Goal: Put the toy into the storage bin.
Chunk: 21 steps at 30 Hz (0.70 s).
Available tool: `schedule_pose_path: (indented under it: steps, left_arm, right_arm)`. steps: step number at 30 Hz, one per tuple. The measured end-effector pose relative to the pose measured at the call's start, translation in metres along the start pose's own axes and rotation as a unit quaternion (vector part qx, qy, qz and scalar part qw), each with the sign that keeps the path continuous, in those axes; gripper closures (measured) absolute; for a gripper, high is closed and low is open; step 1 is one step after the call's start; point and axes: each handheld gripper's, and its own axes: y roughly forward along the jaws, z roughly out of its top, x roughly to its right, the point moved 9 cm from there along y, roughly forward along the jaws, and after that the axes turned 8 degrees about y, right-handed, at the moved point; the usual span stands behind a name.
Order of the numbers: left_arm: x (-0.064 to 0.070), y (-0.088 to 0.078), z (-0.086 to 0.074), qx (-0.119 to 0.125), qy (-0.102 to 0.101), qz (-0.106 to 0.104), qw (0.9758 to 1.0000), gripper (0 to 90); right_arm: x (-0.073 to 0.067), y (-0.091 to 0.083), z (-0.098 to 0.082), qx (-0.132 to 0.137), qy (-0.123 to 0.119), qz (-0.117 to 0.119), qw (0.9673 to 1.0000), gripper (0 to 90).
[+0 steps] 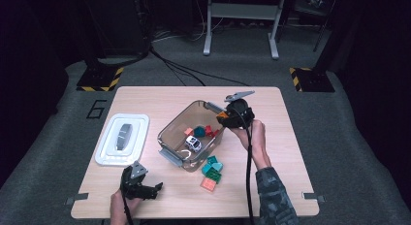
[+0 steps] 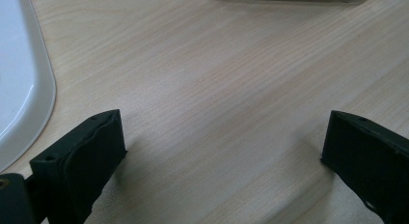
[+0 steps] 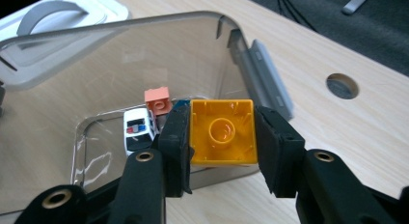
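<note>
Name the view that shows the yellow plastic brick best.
The right gripper view: the yellow plastic brick fills the centre, hollow underside facing the camera, clamped by the right tool. The high view gives an orange speck.

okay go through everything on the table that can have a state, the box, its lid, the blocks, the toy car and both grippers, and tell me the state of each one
Clear bin: open, lid off.
Lid: flat on the table, left of the bin.
Yellow block: clamped in the right gripper, hollow side to its camera, over the bin.
Toy police car: inside the bin, on its wheels.
Teal and orange blocks: loose on the table beside the bin.
Left gripper: open, empty, over bare table.
</note>
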Motion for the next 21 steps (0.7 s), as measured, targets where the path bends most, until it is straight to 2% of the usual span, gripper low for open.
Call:
schedule_pose_path:
  steps: [7, 14, 17, 21]
  left_arm:
    - [0.000, 0.000, 0.000, 0.000, 0.001, 0.000, 1.0000, 1.1]
    - [0.000, 0.000, 0.000, 0.000, -0.001, 0.000, 1.0000, 1.1]
    - [0.000, 0.000, 0.000, 0.000, -0.001, 0.000, 1.0000, 1.1]
    - [0.000, 0.000, 0.000, 0.000, 0.000, -0.001, 1.0000, 1.1]
  right_arm:
    - [-0.006, 0.017, -0.007, -0.026, -0.006, 0.006, 0.9996, 58.8]
    - [-0.008, 0.022, -0.012, -0.046, -0.008, 0.011, 0.9988, 58.7]
    - [-0.009, 0.022, -0.013, -0.047, -0.006, 0.012, 0.9988, 58.0]
    - [-0.008, 0.021, -0.014, -0.041, -0.003, 0.014, 0.9990, 48.8]
